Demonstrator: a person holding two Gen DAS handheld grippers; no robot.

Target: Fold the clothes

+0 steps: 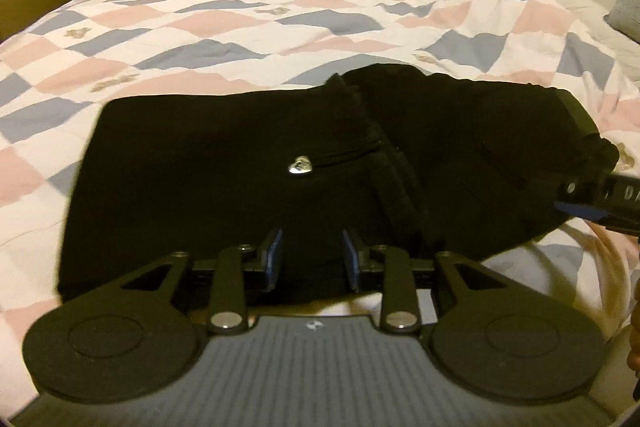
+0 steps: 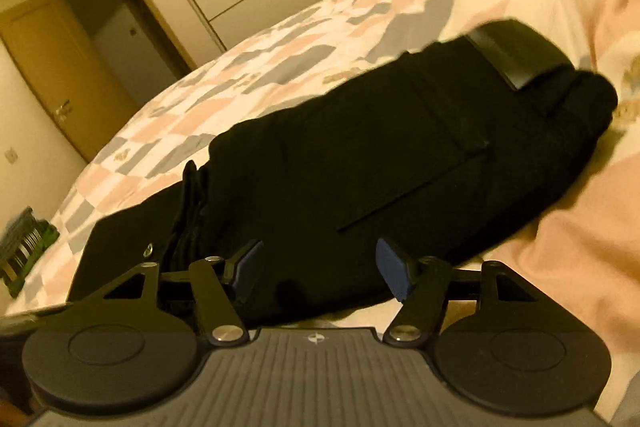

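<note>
Left wrist view first: black pants (image 1: 248, 163), already folded over once, are laid across the checked duvet (image 1: 240, 11) w/ the long axis running left-right, a little heart charm (image 1: 300, 164) showing by a pocket zip. The left gripper (image 1: 313, 254) is parked at the near hem, jaws parted a bit, cloth seen in the gap but nothing looks pinched, so it's read as open, not gripping. The right gripper (image 1: 600, 201) is poking in from the right edge, near the bunched right end of the pants; its state can't be told from here. Right wrist view: same pants (image 2: 380, 163) stretch away up-right, waistband (image 2: 516, 51) at the far end, a striped item (image 2: 24, 255) well apart at the left edge of the bed. The right gripper (image 2: 320, 269) is held wide, straddling the near edge w/o clamping, afaict. Probably the next fold gets done along the long axis, the left gripper being nearer the middle hem, the right one nearer the bulky end.
</note>
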